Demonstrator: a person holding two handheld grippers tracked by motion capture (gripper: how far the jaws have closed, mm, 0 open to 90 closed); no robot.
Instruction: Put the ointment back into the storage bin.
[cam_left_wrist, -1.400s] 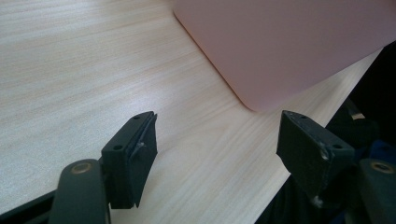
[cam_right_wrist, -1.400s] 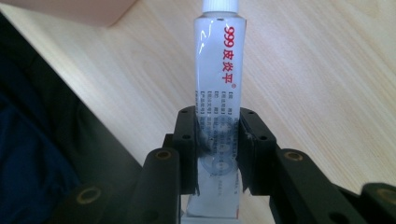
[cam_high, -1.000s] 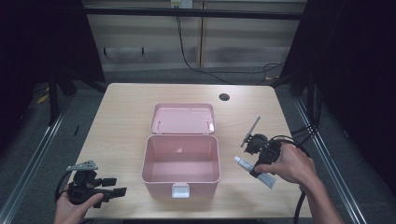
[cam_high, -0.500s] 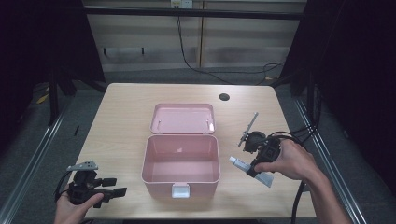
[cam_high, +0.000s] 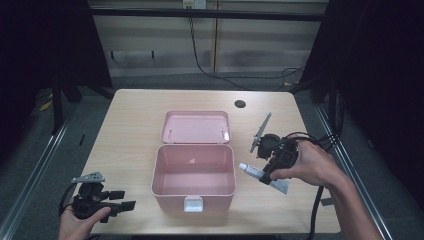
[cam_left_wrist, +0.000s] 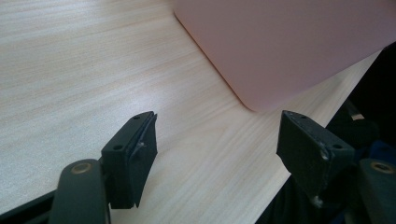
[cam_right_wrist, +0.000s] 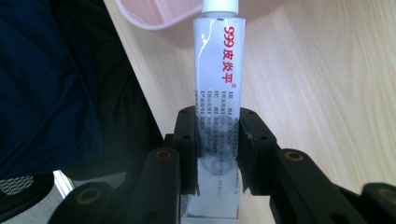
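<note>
Tongs first: our right gripper (cam_right_wrist: 217, 149) clamps an ointment tube (cam_right_wrist: 217, 93), cap toward twelve o'clock; our left gripper (cam_left_wrist: 219, 140) gapes empty above the table (cam_left_wrist: 70, 60).

The table (cam_high: 135, 130) was evenly lit from overhead while its surroundings were left dark; glare was seen on the tube (cam_right_wrist: 218, 70), and near tool parts were blurred.

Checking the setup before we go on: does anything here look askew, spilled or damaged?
Nothing stands out. The pink box sits open and empty, lid laid flat behind it. The right gripper holds the tube, capped and intact.
</note>
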